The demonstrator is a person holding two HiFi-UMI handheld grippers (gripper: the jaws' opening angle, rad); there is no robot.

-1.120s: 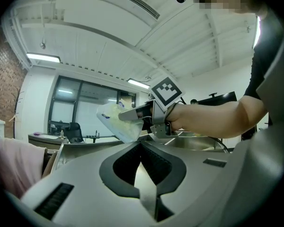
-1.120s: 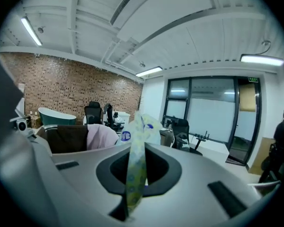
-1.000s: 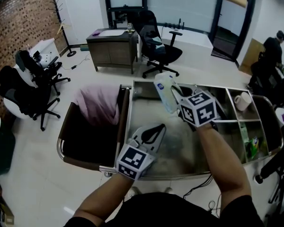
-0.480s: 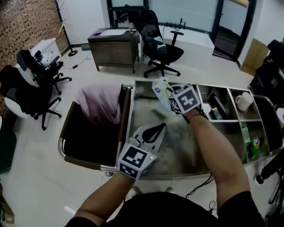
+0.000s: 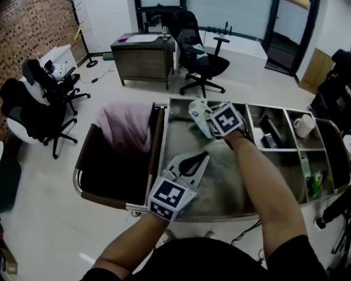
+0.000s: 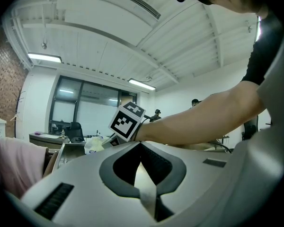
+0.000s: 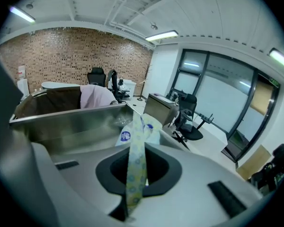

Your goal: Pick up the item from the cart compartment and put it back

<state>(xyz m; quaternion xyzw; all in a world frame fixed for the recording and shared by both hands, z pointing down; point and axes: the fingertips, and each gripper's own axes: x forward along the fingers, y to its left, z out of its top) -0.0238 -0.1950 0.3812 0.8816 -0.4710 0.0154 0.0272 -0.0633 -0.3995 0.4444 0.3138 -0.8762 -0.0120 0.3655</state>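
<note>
Though the head view hides it, the right gripper's (image 7: 138,151) jaws clamp the packet's (image 7: 127,134) seam — left gripper (image 6: 141,148) closed, empty.

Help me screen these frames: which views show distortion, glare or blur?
Head view: mild fisheye, sheen on the cart tray. Left gripper view: strong fisheye, dark corners, bright ceiling lights. Right gripper view: same bending, the packet near the lens slightly soft.

Brick wall (image 5: 29,16) at 10 o'clock. Glossy pale floor (image 5: 41,186). Dark wooden desk (image 5: 141,54) at 12, black office chair (image 5: 200,54) just beside at 1. More black chairs (image 5: 32,107) at 9. Dark-framed glass partitions (image 5: 228,2) along far side. Ceiling strip lights (image 7: 162,35) lit.
</note>
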